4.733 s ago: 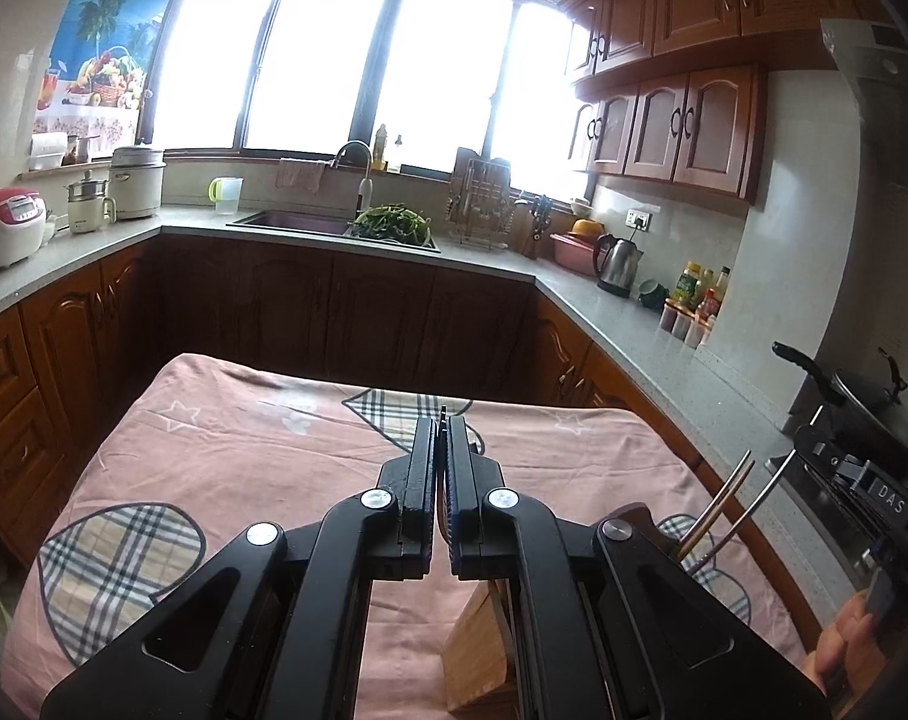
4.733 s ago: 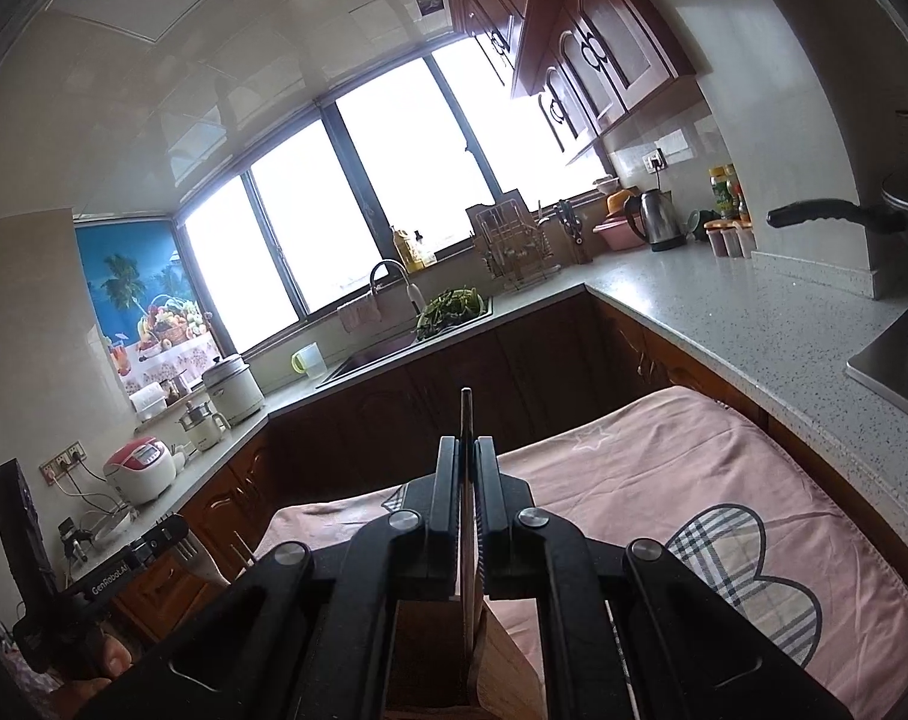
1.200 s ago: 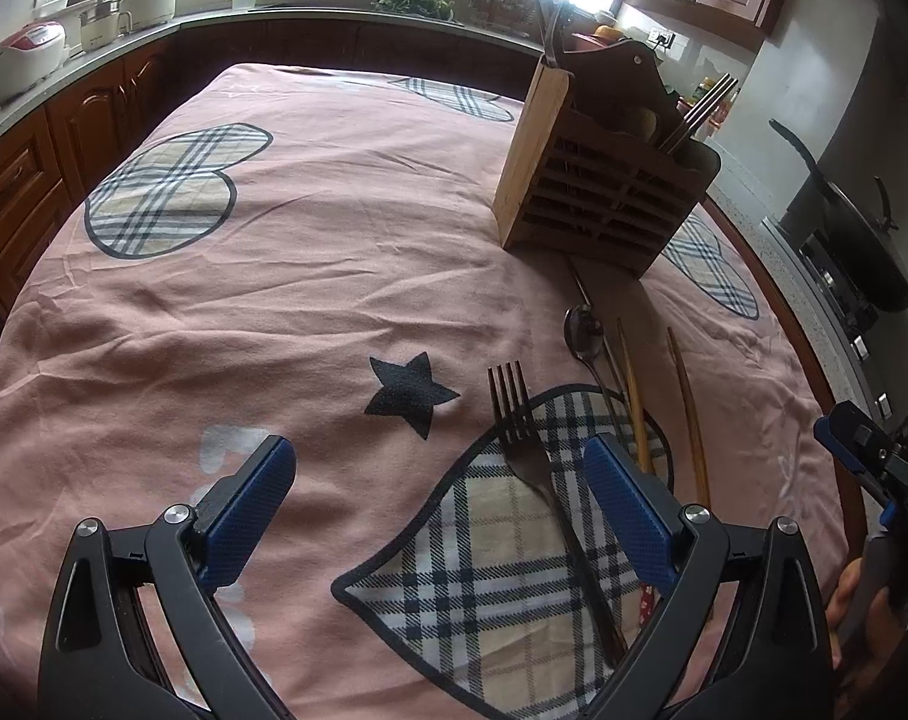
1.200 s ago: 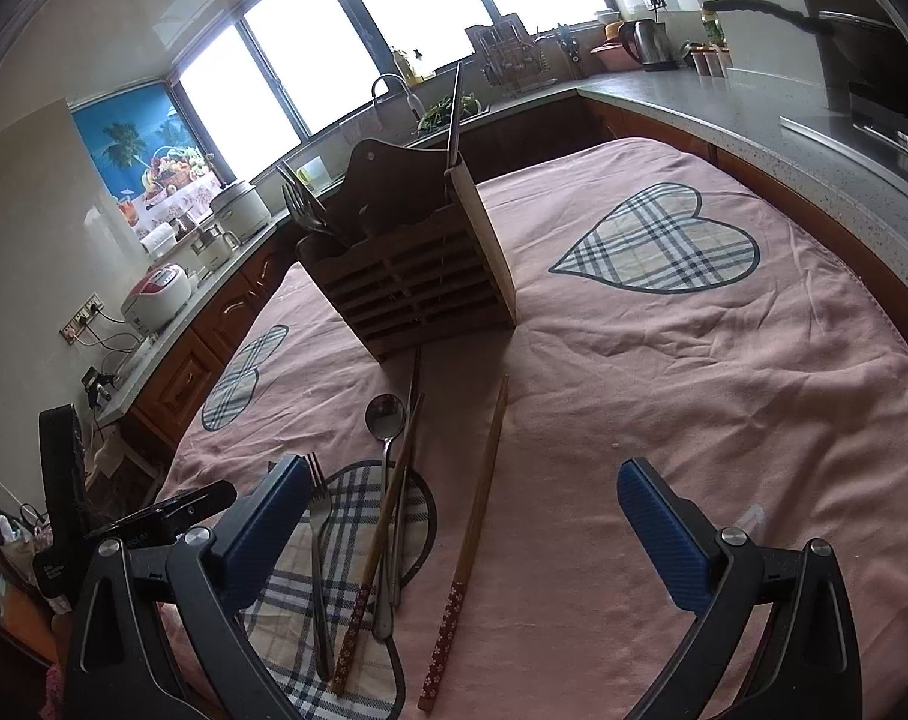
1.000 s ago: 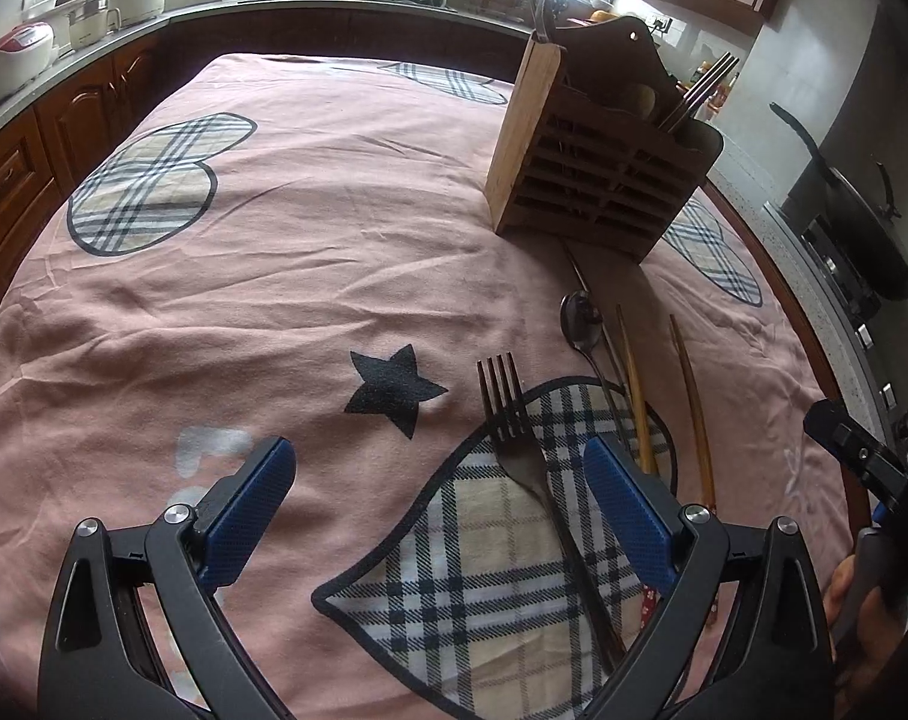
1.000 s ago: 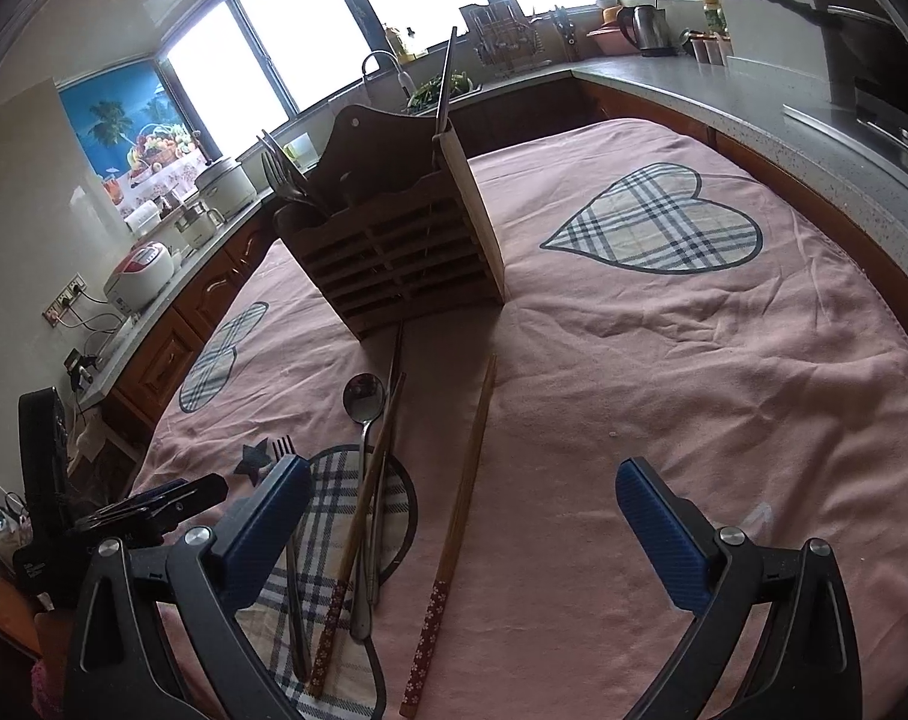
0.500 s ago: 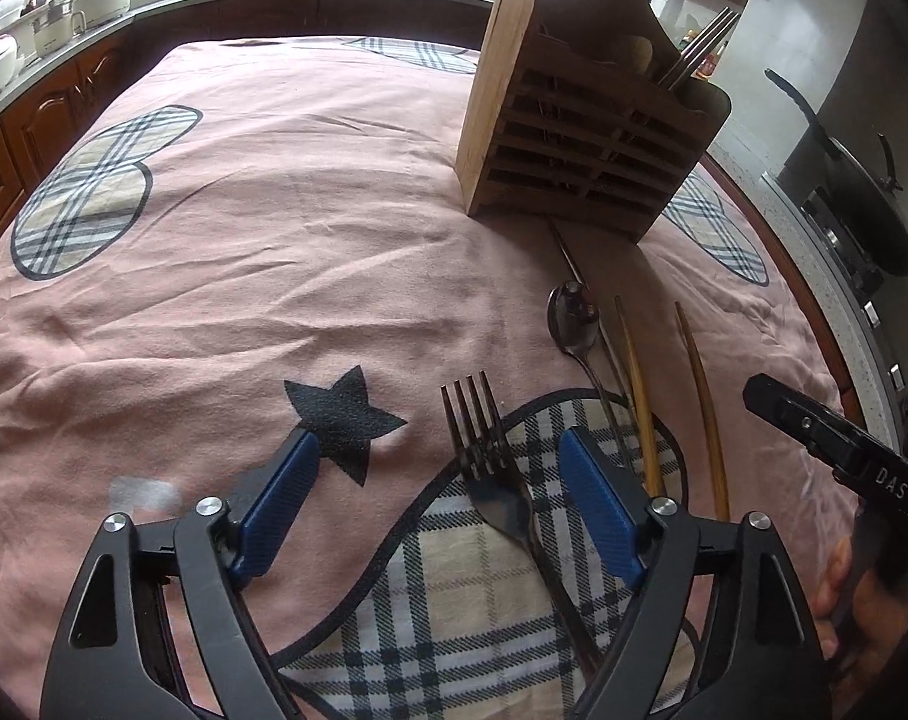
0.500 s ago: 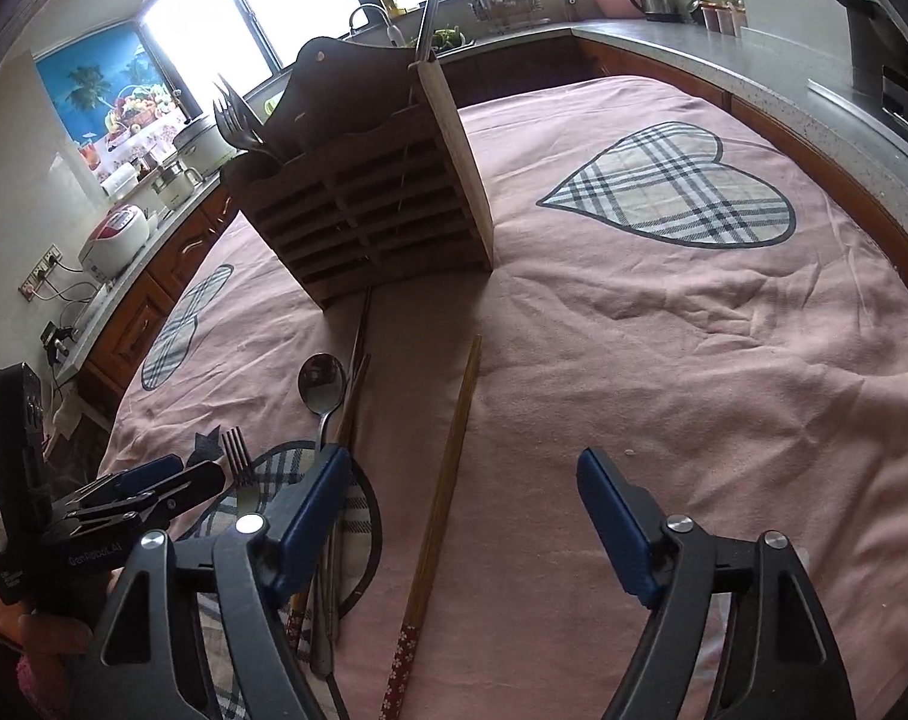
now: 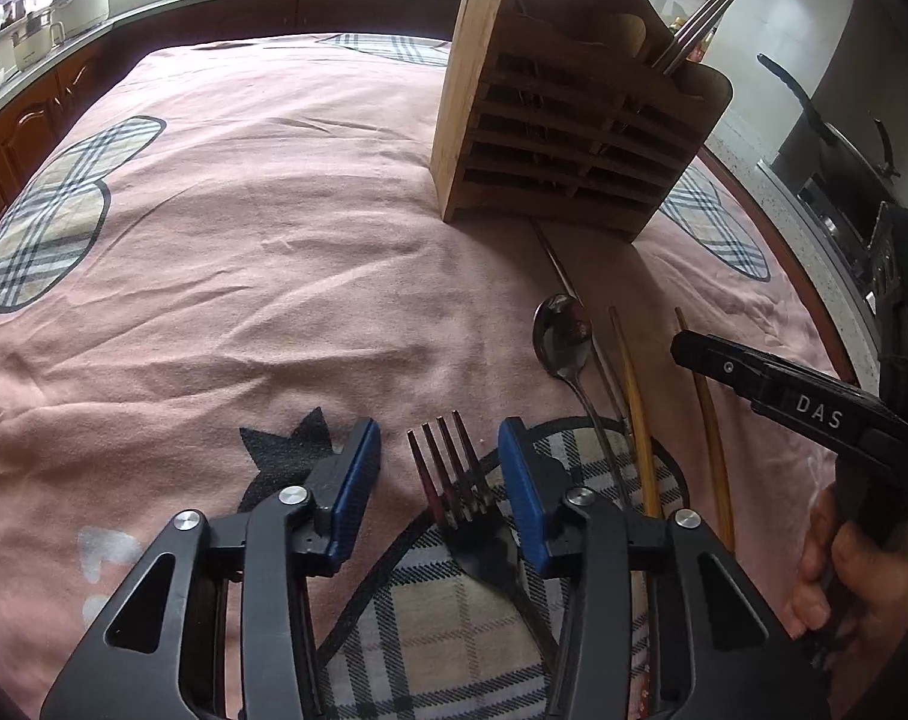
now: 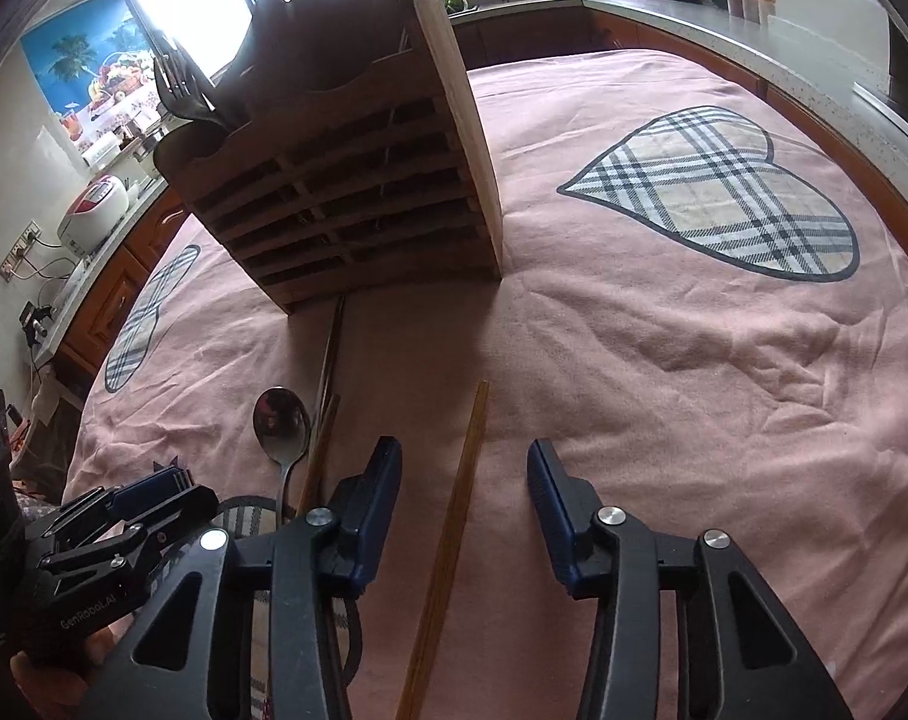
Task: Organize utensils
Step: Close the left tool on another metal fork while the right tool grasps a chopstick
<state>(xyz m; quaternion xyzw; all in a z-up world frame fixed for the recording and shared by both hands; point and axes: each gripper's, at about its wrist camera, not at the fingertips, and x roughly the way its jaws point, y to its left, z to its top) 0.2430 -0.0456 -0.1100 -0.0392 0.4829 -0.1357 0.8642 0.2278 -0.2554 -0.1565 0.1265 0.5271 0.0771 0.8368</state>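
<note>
On the pink tablecloth point(image 9: 285, 252) the left gripper point(image 9: 438, 468) hangs over a metal fork point(image 9: 454, 480) with its two blue pads point(image 9: 357, 480) on either side of the tines. Its jaws have just been closing, yet a gap shows on both sides of the fork, so nothing is grasped. The fork lies flat on a plaid heart patch, its long axis running from the camera toward the wooden utensil rack point(image 9: 568, 120), tines pointing at the rack and handle passing back under the gripper.

The right gripper point(image 10: 463, 483) straddles one wooden chopstick point(image 10: 454, 534) in the same way. Its jaws have also just been closing, and the pads stand clear of the stick on both sides. The chopstick lies flat, its long axis toward the rack, leaning slightly right at the far end, and its near end runs out of the bottom of the right wrist view.

Between fork and that chopstick lie a spoon point(image 9: 565, 339), bowl toward the rack, a second wooden chopstick point(image 9: 631, 384) and a thin metal chopstick point(image 10: 332, 348) whose far tip reaches the foot of the rack. The rack stands upright on the cloth with forks point(image 10: 177, 84) and metal chopsticks point(image 9: 694, 24) sticking up out of its compartments.
</note>
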